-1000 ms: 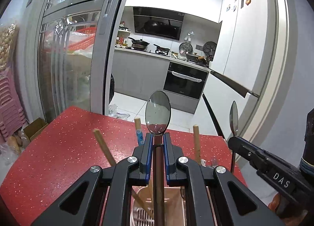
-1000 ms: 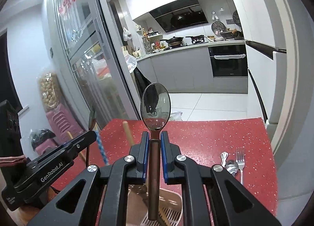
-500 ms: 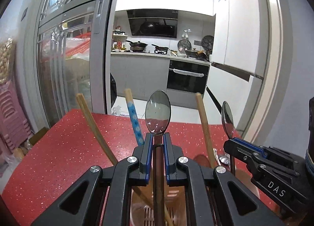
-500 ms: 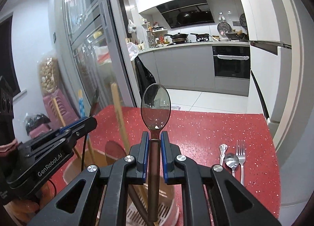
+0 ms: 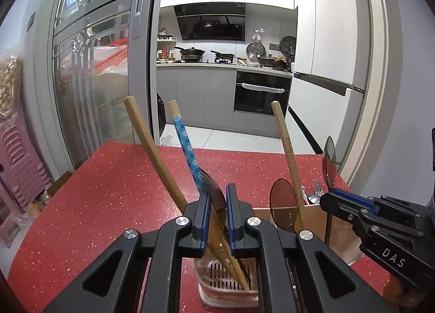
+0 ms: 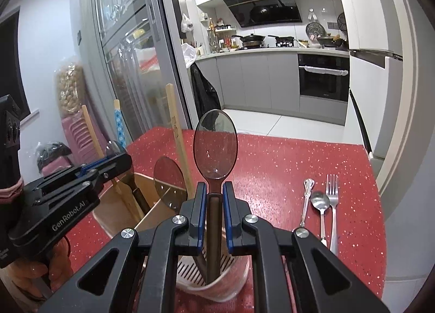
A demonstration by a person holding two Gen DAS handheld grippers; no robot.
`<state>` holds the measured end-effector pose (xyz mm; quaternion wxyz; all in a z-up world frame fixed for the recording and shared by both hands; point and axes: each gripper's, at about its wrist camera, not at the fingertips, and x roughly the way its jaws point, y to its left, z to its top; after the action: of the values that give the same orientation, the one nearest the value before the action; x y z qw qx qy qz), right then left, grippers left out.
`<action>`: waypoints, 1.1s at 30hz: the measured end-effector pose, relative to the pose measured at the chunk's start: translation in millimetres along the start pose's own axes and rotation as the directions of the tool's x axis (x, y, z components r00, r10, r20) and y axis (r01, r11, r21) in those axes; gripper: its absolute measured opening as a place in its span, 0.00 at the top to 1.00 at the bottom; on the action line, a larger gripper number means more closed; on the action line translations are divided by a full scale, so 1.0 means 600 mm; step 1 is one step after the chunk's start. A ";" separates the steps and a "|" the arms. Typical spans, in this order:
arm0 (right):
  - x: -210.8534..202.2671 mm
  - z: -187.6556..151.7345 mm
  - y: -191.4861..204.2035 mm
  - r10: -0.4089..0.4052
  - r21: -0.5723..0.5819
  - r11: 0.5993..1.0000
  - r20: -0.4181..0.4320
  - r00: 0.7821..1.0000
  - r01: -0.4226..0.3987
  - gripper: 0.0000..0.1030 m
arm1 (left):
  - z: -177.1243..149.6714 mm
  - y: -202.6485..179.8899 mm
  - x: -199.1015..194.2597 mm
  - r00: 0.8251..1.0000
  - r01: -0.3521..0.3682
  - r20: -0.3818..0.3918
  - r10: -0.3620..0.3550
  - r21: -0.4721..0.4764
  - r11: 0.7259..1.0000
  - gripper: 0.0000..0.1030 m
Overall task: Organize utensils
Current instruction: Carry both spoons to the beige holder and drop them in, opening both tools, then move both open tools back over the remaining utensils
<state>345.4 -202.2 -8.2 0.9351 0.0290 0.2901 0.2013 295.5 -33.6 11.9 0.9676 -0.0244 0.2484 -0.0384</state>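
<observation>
A pink slotted utensil holder (image 5: 227, 284) stands on the red table, right below both grippers; it also shows in the right wrist view (image 6: 214, 277). My left gripper (image 5: 217, 216) is open; the dark spoon (image 5: 214, 196) it held leans loose between the fingers, down in the holder. My right gripper (image 6: 214, 215) is shut on a second dark translucent spoon (image 6: 215, 147), upright, its handle end in the holder. Wooden utensils (image 5: 152, 150) and a blue flowered handle (image 5: 187, 147) stand in the holder.
A brown box (image 6: 146, 199) with a round dark spatula (image 6: 168, 180) stands beside the holder. A metal fork (image 6: 332, 204), a small spoon (image 6: 320, 204) and another metal handle (image 6: 306, 199) lie on the red table (image 6: 285, 166) at the right.
Both grippers have moved down toward the holder. My left gripper has opened and its spoon has dropped and tilted into the holder. The right gripper still holds its spoon.
</observation>
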 end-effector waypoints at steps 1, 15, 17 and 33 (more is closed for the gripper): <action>-0.001 -0.001 0.000 0.001 0.000 1.000 -0.006 1.000 -0.001 0.87 | 0.000 0.000 -0.005 1.000 0.001 0.004 -0.001 0.001 1.000 0.66; -0.047 0.006 0.004 0.016 0.049 0.999 -0.004 1.000 -0.016 0.56 | -0.005 0.001 -0.065 1.000 0.007 0.018 -0.007 -0.004 1.000 0.66; -0.059 0.005 0.003 0.015 0.063 0.998 -0.004 1.000 -0.015 0.54 | -0.010 0.002 -0.079 1.000 0.002 0.015 -0.002 0.004 1.000 0.66; -0.131 -0.093 0.045 0.045 0.163 0.986 -0.159 0.986 -0.019 0.43 | -0.131 0.055 -0.136 0.977 -0.053 -0.205 0.049 -0.013 0.999 0.66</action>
<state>246.0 -211.8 -8.4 0.8997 0.0928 0.3799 0.1938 188.1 3.8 -20.1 0.9373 -0.0227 0.3475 -0.0136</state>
